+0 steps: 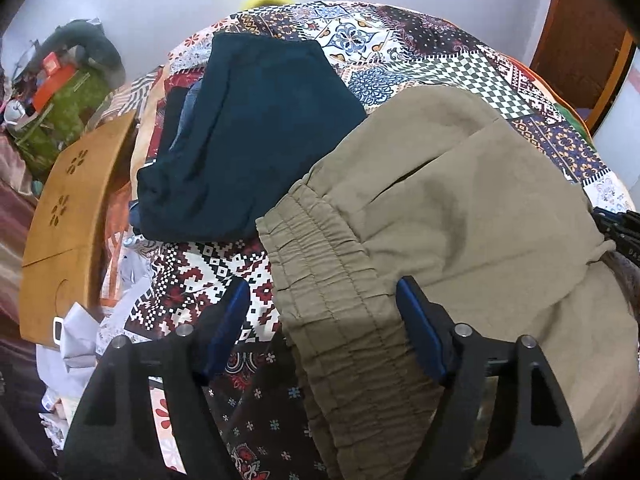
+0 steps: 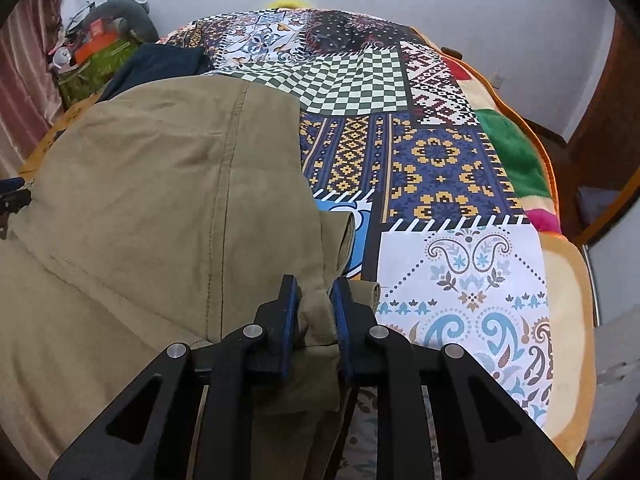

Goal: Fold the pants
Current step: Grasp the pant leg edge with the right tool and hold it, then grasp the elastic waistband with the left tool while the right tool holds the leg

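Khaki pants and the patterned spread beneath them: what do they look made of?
The khaki pants with the gathered elastic waistband look like matte woven cotton, judging by the soft creases and stitched seams. The patchwork-patterned bed spread looks like smooth printed fabric, possibly cotton or polyester; its flat print gives no weave to judge.

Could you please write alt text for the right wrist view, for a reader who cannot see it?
The right hand-held gripper pinches a bunched edge of the olive-khaki cotton pants, which lie spread over the left half of a bed covered with a multicoloured patchwork-print bedsheet. A dark teal folded garment lies beyond the pants, near the pale wall.
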Action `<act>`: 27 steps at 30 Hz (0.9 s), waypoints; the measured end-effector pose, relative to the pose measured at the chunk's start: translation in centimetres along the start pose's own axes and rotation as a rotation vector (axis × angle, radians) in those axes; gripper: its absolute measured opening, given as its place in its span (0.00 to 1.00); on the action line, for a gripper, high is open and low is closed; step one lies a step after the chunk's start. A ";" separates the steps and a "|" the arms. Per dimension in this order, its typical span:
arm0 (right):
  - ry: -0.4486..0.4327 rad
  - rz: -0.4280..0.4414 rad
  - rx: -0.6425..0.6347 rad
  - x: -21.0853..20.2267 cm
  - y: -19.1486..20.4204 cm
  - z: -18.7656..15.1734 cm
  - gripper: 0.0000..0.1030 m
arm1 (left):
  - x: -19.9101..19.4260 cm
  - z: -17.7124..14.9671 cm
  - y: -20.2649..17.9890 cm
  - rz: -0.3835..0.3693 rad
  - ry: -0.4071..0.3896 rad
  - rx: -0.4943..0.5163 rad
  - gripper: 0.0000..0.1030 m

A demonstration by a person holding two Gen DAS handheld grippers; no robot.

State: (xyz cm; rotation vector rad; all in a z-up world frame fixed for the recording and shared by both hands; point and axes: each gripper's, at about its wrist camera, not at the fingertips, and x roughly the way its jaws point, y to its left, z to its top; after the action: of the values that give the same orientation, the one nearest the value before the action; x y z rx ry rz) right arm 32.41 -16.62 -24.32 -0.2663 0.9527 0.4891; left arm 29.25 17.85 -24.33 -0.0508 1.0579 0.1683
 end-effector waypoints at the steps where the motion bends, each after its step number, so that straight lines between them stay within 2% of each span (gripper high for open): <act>1: -0.001 -0.009 -0.001 -0.1 0.1 0.1 0.15 | 0.1 0.0 0.2 -0.008 0.004 -0.003 0.77; 3: -0.005 -0.038 -0.009 -0.4 0.2 0.1 0.11 | 0.2 0.1 0.3 -0.018 0.006 -0.001 0.78; 4: -0.012 -0.056 -0.003 -0.7 0.0 0.2 0.04 | 0.1 0.1 0.3 -0.017 0.002 0.007 0.78; 6: -0.014 -0.109 0.010 -1.4 -0.7 0.2 0.03 | -0.2 0.1 0.1 -0.009 -0.006 0.020 0.78; 9: -0.035 -0.100 0.039 -3.4 -1.7 0.3 0.03 | -1.1 0.2 -0.1 -0.003 -0.016 0.021 0.78; 14: -0.121 -0.067 0.015 -7.1 -0.7 1.7 0.06 | -3.7 1.4 0.6 -0.007 -0.074 -0.005 0.78; 17: -0.165 -0.034 0.004 -8.1 0.1 2.9 0.22 | -4.9 2.6 1.7 -0.007 -0.112 -0.038 0.82; 19: -0.211 0.002 -0.006 -8.7 1.1 3.9 0.44 | -5.4 3.3 2.4 0.014 -0.137 -0.052 0.86; 21: -0.242 0.035 -0.007 -8.6 1.8 4.8 0.51 | -5.4 4.2 3.1 0.040 -0.151 -0.063 0.89; 23: -0.246 0.070 -0.006 -8.2 2.2 5.7 0.52 | -5.0 4.9 3.9 0.051 -0.146 -0.076 0.89; 27: -0.238 0.113 0.003 -5.8 2.6 8.2 0.58 | -2.6 6.1 5.3 0.048 -0.101 -0.118 0.89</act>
State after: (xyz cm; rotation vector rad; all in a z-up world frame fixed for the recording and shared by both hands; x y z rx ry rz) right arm 34.14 -12.57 -14.95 -0.1482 0.7381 0.6085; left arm 32.45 23.53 -18.85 -0.1223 0.9480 0.2743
